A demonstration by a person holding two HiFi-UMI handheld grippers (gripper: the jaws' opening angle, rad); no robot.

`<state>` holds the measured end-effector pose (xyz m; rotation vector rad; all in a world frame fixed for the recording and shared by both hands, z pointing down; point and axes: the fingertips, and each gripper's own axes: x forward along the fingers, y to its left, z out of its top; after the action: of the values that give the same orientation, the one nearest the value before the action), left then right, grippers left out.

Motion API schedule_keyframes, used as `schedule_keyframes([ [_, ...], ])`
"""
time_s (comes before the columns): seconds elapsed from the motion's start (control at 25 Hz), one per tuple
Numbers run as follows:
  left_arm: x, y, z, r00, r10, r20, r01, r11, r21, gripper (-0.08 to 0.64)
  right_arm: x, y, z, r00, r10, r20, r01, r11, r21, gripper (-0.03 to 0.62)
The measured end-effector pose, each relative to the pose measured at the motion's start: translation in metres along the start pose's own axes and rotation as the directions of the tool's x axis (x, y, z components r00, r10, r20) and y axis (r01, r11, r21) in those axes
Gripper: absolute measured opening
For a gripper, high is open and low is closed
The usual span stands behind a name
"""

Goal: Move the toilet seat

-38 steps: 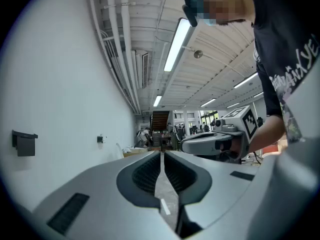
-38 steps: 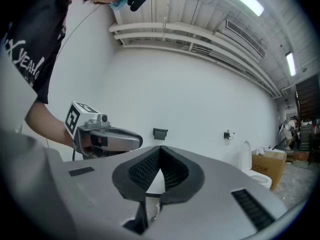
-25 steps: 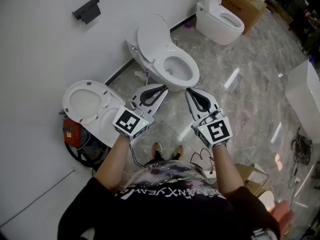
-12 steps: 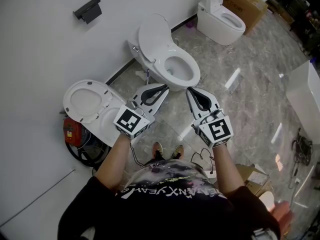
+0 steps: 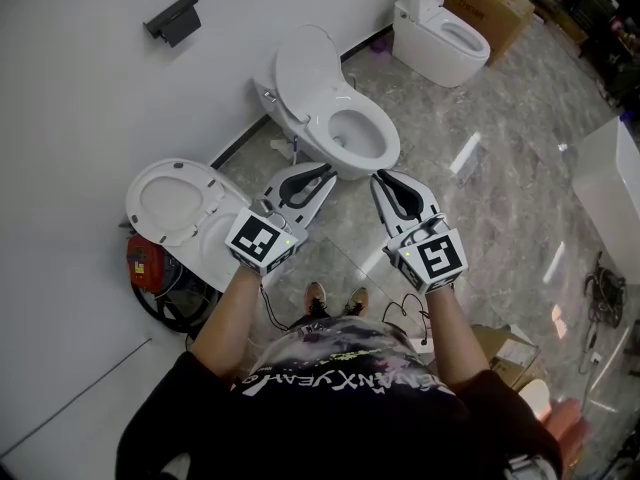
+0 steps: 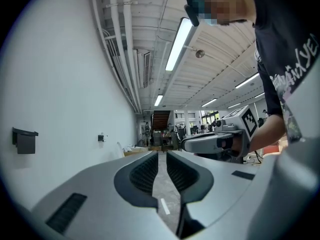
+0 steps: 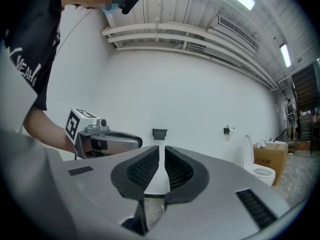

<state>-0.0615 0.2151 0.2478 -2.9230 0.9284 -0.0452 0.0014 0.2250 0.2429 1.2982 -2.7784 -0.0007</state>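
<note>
A white toilet (image 5: 335,118) stands against the wall with its bowl uncovered and its lid up. To its left, a loose white toilet seat (image 5: 168,203) lies on the floor by the wall. My left gripper (image 5: 326,172) and right gripper (image 5: 381,177) hover side by side just in front of the bowl and touch nothing. On both grippers the pads stand almost together, just starting to part, with nothing between them. The left gripper (image 6: 162,154) looks down the hall past the right gripper (image 6: 220,141). The right gripper (image 7: 162,150) faces the wall beside the left gripper (image 7: 105,141).
A second toilet (image 5: 445,36) and a cardboard box (image 5: 488,3) stand at the back right. A black bracket (image 5: 172,18) hangs on the wall. A red item (image 5: 145,263) and coiled black hose (image 5: 170,306) lie by the loose seat. A white panel (image 5: 610,193) stands at right.
</note>
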Motion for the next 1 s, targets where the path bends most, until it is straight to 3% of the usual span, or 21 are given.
schedule_keyframes([
  [0.2,0.001,-0.001,-0.002,1.0,-0.003,-0.01,0.003,1.0,0.003,0.098,-0.001,0.0,0.001,1.0,0.004,-0.003,-0.004,1.0,0.006,0.041],
  [0.36,0.001,-0.001,-0.004,1.0,-0.006,-0.012,0.006,1.0,0.0,0.129,0.0,0.0,0.002,0.999,0.017,0.032,-0.017,1.0,-0.002,0.106],
  [0.64,0.001,0.001,-0.011,0.999,0.001,-0.053,0.0,1.0,0.021,0.25,0.0,0.002,0.0,1.0,0.019,0.013,-0.019,1.0,0.02,0.172],
  [1.0,0.001,0.005,-0.02,0.994,0.009,-0.106,-0.007,1.0,0.025,0.451,0.002,0.007,-0.011,0.997,0.061,-0.048,-0.059,0.998,0.033,0.447],
])
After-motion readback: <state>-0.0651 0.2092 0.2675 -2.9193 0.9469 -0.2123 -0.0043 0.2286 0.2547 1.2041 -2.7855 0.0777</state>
